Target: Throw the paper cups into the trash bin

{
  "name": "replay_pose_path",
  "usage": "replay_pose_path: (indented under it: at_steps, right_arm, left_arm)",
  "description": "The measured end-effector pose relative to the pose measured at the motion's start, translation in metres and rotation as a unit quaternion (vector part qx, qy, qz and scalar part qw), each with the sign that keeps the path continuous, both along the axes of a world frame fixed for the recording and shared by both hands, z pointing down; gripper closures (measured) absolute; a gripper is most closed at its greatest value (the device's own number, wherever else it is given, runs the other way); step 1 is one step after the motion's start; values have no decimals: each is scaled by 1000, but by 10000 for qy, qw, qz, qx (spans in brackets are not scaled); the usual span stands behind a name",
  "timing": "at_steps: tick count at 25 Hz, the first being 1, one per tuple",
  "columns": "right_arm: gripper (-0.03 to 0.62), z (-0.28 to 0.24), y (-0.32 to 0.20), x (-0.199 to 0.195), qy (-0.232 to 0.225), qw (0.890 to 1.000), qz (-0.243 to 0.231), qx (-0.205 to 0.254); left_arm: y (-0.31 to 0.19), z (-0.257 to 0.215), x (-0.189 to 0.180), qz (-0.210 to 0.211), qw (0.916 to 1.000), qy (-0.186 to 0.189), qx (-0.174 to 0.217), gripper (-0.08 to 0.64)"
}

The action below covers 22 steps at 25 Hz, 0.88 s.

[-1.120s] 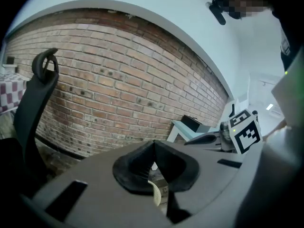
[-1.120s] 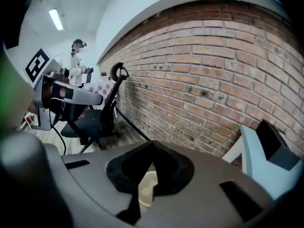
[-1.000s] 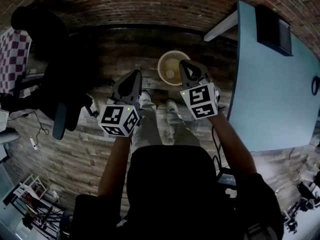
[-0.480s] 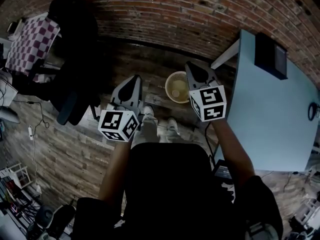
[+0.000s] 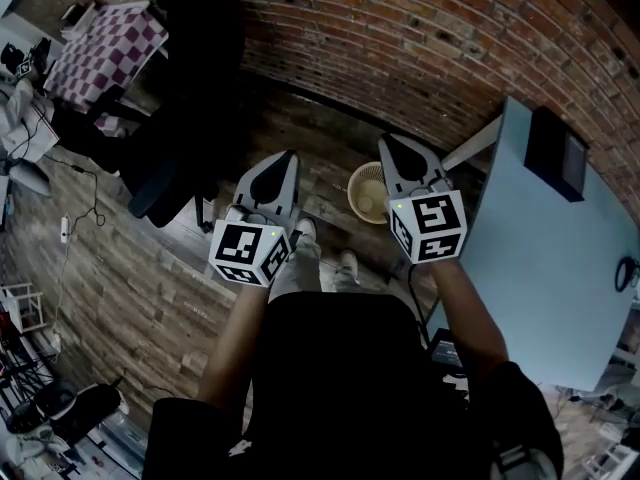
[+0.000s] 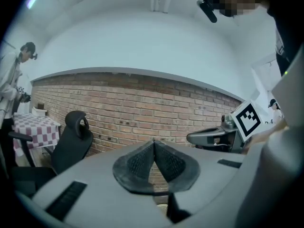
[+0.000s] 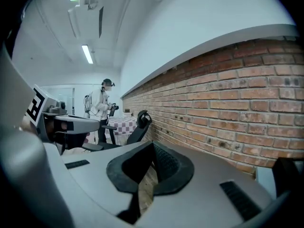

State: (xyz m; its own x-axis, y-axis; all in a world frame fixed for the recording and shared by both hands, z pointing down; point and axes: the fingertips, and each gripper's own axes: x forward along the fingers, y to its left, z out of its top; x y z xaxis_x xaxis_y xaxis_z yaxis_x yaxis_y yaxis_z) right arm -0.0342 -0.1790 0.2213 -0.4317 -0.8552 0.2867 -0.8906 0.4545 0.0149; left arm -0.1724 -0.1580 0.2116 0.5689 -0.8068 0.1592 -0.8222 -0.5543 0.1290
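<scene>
left gripper: jaws pressed together, empty | right gripper: jaws pressed together, empty | trash bin: on floor beside right gripper, paper cup inside

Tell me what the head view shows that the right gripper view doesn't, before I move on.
Only the head view: the trash bin on the floor between the two grippers, with something pale inside it, and the wearer's own forearms and shoes. Only the right gripper view: the right gripper up close, with its jaws shut on nothing, a person in white standing far off, and the ceiling lights. Both: the brick wall, the black office chair, the checkered table and the left gripper.
</scene>
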Motion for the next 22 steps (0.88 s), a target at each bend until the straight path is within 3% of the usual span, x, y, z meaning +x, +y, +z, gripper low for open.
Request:
replay_pose_path:
  at_steps: [12, 22]
  right_arm:
    - [589, -26, 25, -39, -224, 9967, -673, 390]
    - [589, -33, 31, -67, -146, 9958, -760, 487]
  left_arm:
    - [22, -7, -19, -385, 9991, 61, 173, 551]
    - [28, -8, -40, -413, 9989, 161, 175, 551]
